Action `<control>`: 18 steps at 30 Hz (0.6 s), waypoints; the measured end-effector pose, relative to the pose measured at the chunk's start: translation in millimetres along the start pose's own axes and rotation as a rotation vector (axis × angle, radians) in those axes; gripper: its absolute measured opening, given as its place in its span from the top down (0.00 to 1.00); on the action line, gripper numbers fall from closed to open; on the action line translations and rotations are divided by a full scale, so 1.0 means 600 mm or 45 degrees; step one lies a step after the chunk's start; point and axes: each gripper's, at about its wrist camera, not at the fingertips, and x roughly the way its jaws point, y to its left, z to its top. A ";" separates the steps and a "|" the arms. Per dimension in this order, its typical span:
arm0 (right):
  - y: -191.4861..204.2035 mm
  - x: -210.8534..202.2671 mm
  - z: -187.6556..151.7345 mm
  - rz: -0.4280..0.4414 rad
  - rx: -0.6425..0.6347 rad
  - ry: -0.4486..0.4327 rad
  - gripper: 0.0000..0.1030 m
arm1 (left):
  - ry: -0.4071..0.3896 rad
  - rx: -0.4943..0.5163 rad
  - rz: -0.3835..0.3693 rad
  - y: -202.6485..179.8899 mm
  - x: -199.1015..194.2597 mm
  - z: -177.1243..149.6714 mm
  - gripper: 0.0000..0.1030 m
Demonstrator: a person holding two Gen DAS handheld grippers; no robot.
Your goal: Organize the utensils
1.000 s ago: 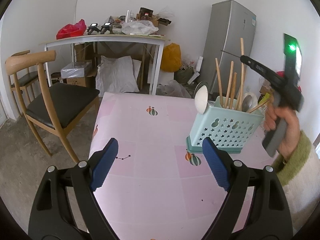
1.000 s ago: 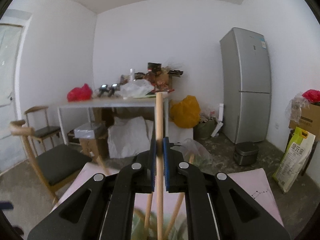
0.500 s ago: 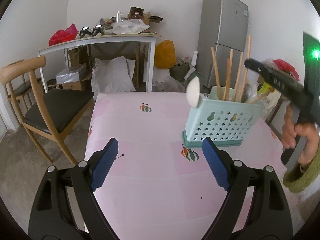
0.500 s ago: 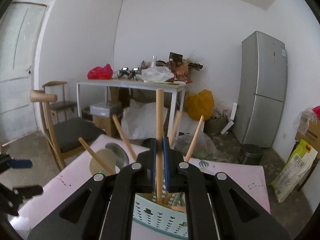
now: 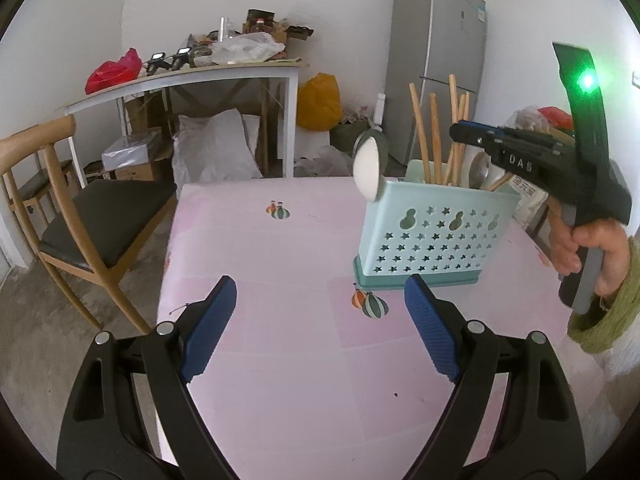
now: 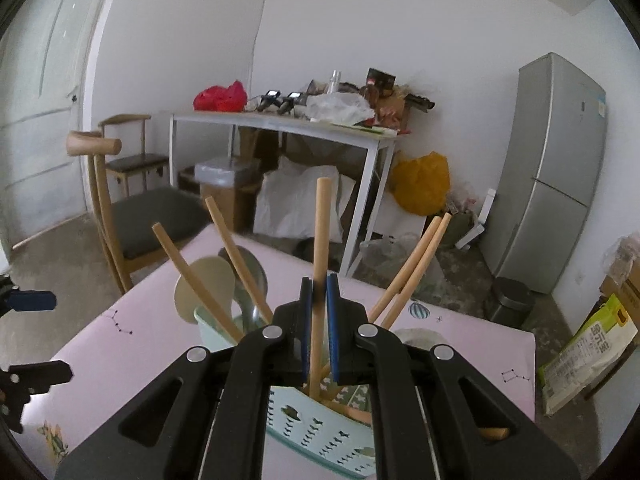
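A mint-green perforated utensil caddy (image 5: pixel 434 236) stands on the pink table (image 5: pixel 280 248), holding several wooden-handled utensils and a white spoon (image 5: pixel 366 168) leaning out at its left. My right gripper (image 6: pixel 319 300) is above the caddy (image 6: pixel 316 420), its blue pads slightly parted around an upright wooden handle (image 6: pixel 320 240) whose lower end is inside the caddy. It also shows in the left wrist view (image 5: pixel 520 152), held by a hand. My left gripper (image 5: pixel 320 320) is open and empty, low over the table in front of the caddy.
A wooden chair (image 5: pixel 72 216) stands left of the table. Behind are a cluttered white desk (image 5: pixel 192 80), a grey fridge (image 5: pixel 436 64), bags on the floor and a rice sack (image 6: pixel 588 352) at the right.
My right gripper has lowered the wooden handle into the caddy and its pads have eased apart. The left gripper stayed open and shifted its view slightly.
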 end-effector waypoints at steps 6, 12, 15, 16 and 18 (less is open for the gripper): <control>-0.027 -0.054 0.030 0.008 0.034 -0.084 0.67 | 0.008 0.070 -0.066 -0.019 0.024 -0.004 0.20; -0.112 -0.150 0.041 0.047 0.299 -0.240 0.60 | -0.012 0.174 -0.109 -0.042 0.056 -0.001 0.20; -0.171 -0.176 0.008 0.094 0.552 -0.268 0.56 | -0.041 0.239 -0.144 -0.056 0.076 0.005 0.20; -0.192 -0.174 -0.012 0.121 0.653 -0.253 0.56 | -0.048 0.253 -0.159 -0.059 0.082 0.006 0.20; -0.230 -0.146 -0.068 0.178 0.869 -0.151 0.56 | -0.066 0.287 -0.190 -0.069 0.100 0.010 0.20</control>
